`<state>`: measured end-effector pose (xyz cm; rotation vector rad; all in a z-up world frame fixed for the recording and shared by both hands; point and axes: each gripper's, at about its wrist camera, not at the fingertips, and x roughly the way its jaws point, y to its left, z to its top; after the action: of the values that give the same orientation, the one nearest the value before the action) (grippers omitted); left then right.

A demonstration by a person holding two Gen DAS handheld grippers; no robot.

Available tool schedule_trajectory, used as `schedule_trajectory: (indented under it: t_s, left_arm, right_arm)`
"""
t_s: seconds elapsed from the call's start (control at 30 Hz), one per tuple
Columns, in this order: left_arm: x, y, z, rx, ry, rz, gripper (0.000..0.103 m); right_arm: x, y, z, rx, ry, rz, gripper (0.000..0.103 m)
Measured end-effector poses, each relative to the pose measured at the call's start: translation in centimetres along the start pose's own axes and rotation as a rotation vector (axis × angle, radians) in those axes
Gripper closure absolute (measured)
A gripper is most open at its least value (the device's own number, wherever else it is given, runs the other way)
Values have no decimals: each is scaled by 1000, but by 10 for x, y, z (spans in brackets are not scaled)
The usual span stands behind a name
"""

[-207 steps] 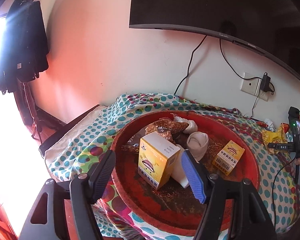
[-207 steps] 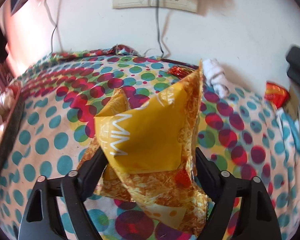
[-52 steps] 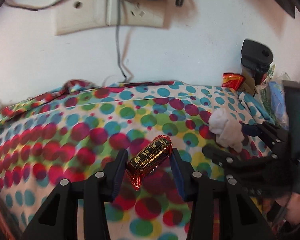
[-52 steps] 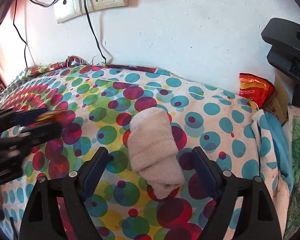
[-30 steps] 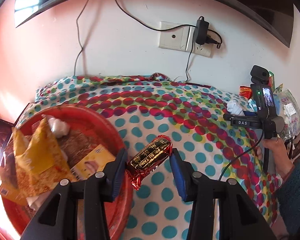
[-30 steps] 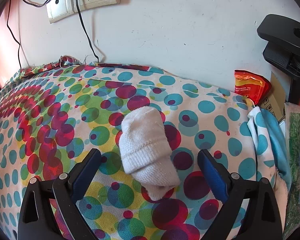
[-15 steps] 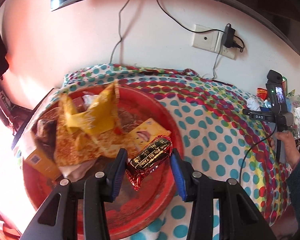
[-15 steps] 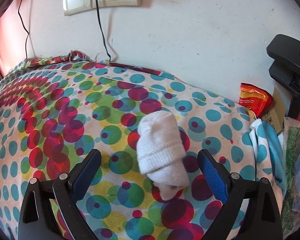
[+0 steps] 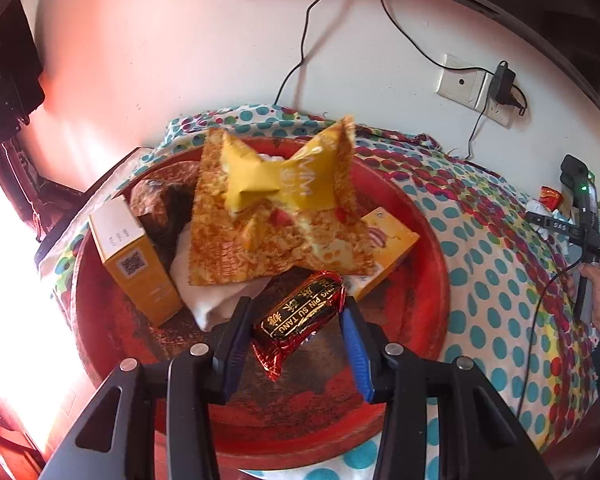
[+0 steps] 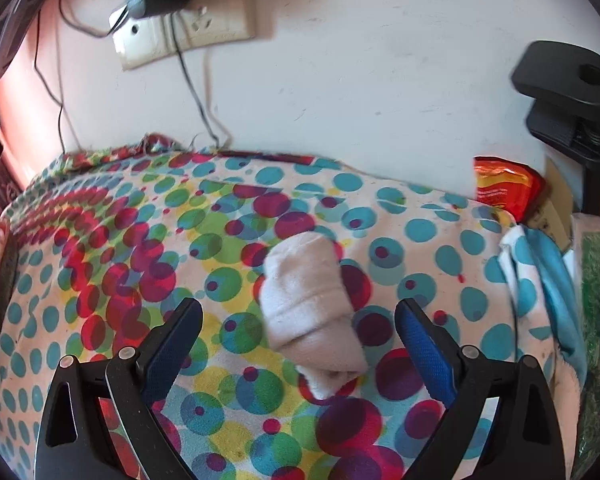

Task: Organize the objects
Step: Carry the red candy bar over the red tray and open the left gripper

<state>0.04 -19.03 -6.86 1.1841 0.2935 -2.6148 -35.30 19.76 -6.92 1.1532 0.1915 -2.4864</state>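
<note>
Clamping a red-foil candy between its blue pads, the left gripper held it above the red tray; tray already carried a yellow snack bag, two yellow boxes and white cloth; right gripper was spread wide around a rolled white sock, not touching it; sock lay on the dotted tablecloth, near a red packet by the wall.

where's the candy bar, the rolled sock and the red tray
candy bar [image 9: 300, 314], left wrist view, middle of the black label
rolled sock [image 10: 306, 300], right wrist view, middle of the roll
red tray [image 9: 428, 280], left wrist view, bare right rim
</note>
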Motion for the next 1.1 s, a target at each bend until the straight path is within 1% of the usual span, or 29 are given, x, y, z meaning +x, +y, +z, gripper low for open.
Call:
schedule_trajectory:
  t_s: [0.07,0.1,0.2,0.3,0.5,0.67,0.8,0.83,0.87,0.9,1.0,1.03,1.1]
  left_arm:
    - [4,7,-2,-9,6,2,59]
    - [7,12,-2,-16,14,-12,59]
    - [13,20,-3,-31,24,-15,59]
    - [17,26,-5,-35,36,-16,59]
    - [19,32,-8,-36,48,-15,59]
    - [18,30,-9,-6,48,6,59]
    - [19,33,-12,1,60,25,59]
    - [20,34,-12,0,69,19,59]
    - [21,34,-13,-3,78,16,59]
    - [22,34,-14,-6,84,14,59]
    - [24,31,-15,8,99,13,59]
    - [25,30,-16,11,103,7,58]
    - [26,29,-16,8,108,3,58]
  right_arm:
    - [-7,-7,-3,17,-19,4,8]
    - [-8,-9,-4,24,-19,-3,8]
    - [-10,-12,-5,30,-19,-14,9]
    - [-10,-10,-6,14,-15,-24,17]
    - [-13,-2,-7,-26,-20,-54,18]
    - [-13,2,-7,-47,-23,-64,32]
    - [-12,1,-7,-34,-22,-62,35]
    - [-12,-1,-7,-30,-21,-60,36]
    - [-12,-1,-7,-27,-20,-56,40]
    - [-12,-2,-7,-24,-20,-56,43]
    - [-10,-1,-7,-28,-12,-54,47]
    - [-9,1,-6,-33,-9,-55,50]
    - [-8,3,-6,-42,-3,-53,51]
